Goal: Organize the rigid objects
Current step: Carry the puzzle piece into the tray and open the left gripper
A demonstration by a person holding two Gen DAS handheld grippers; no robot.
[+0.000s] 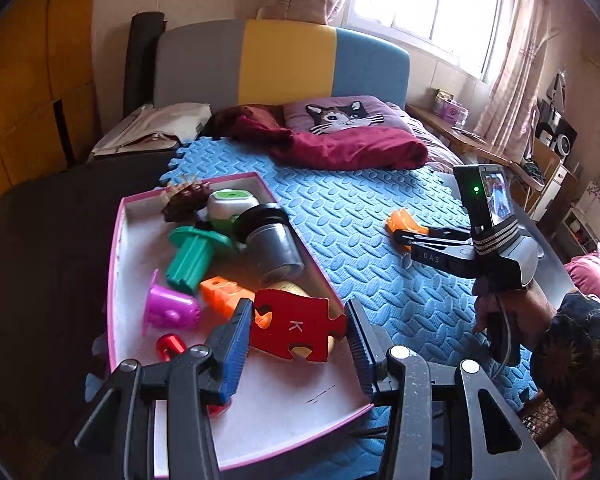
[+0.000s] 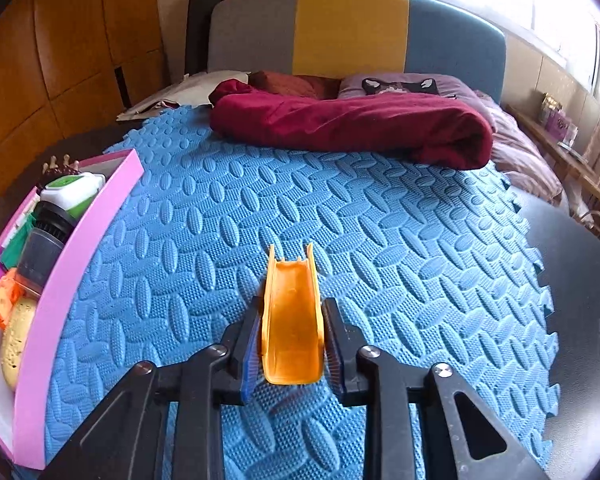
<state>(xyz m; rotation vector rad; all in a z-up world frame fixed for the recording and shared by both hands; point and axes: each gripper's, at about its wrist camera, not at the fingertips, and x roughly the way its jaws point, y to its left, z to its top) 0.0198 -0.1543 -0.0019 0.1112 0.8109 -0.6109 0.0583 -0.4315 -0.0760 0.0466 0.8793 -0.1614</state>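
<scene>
A pink-rimmed tray (image 1: pixel 284 404) lies on the blue foam mat (image 1: pixel 364 216) and holds several toys. My left gripper (image 1: pixel 298 320) is open over the tray, its fingers either side of a red puzzle piece marked K (image 1: pixel 296 330) without gripping it. My right gripper (image 2: pixel 292 320) is shut on an orange plastic slide piece (image 2: pixel 293 324), which rests on the mat (image 2: pixel 340 216) to the right of the tray (image 2: pixel 76 264). The right gripper also shows in the left wrist view (image 1: pixel 404 238) with the orange piece (image 1: pixel 404 222).
The tray holds a green peg (image 1: pixel 192 256), a purple cup (image 1: pixel 168 308), an orange block (image 1: pixel 220 294), a dark jar (image 1: pixel 272 244), a green and white box (image 1: pixel 232 202) and a small red piece (image 1: pixel 170 346). A maroon blanket (image 2: pixel 352 124) lies at the mat's far edge.
</scene>
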